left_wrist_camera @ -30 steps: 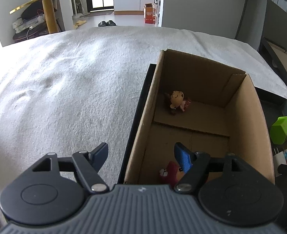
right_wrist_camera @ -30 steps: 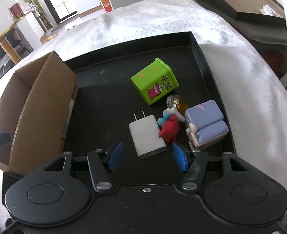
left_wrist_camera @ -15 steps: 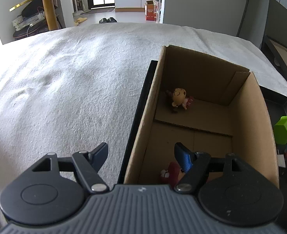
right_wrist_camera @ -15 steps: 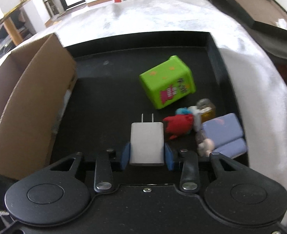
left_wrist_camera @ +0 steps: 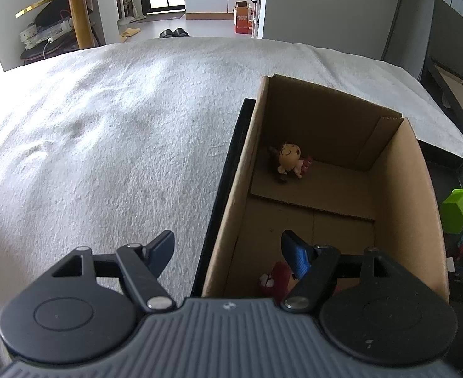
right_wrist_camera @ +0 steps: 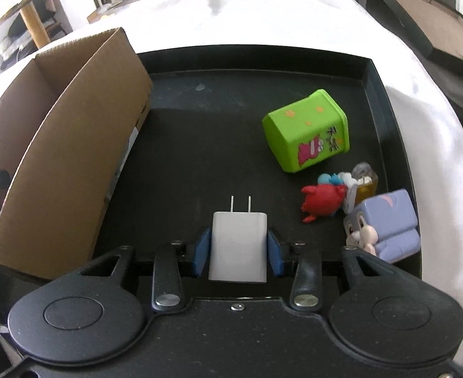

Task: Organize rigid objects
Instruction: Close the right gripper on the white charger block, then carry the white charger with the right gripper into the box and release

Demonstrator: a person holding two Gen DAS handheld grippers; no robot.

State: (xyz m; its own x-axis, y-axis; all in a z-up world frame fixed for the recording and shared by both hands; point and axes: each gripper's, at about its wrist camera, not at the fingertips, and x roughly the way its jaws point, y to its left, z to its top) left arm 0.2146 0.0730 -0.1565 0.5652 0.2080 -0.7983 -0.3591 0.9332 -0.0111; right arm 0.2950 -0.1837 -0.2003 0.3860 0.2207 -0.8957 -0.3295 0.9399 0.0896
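My right gripper [right_wrist_camera: 239, 250] is shut on a white plug charger [right_wrist_camera: 239, 245], prongs pointing away, above the black tray [right_wrist_camera: 294, 63]. Left of it stands an open cardboard box [right_wrist_camera: 74, 145]. On the tray's right lie a green box [right_wrist_camera: 307, 129], a red figure [right_wrist_camera: 322, 200], a small bottle [right_wrist_camera: 365, 181] and a purple rabbit toy [right_wrist_camera: 385, 220]. My left gripper [left_wrist_camera: 228, 249] is open and straddles the near left wall of the cardboard box [left_wrist_camera: 325, 119]. Inside lie a doll [left_wrist_camera: 289, 160] and a red toy [left_wrist_camera: 275, 278], partly hidden by my right finger.
The tray and box sit on a white blanket [left_wrist_camera: 105, 141]. The green box [left_wrist_camera: 458, 209] shows at the right edge of the left wrist view. A dark framed board [right_wrist_camera: 420, 9] lies beyond the blanket at the far right. Room furniture stands far behind.
My right gripper closed on the white charger and lifted it, swinging left toward the cardboard box. My left gripper stayed open and nearly still at the box.
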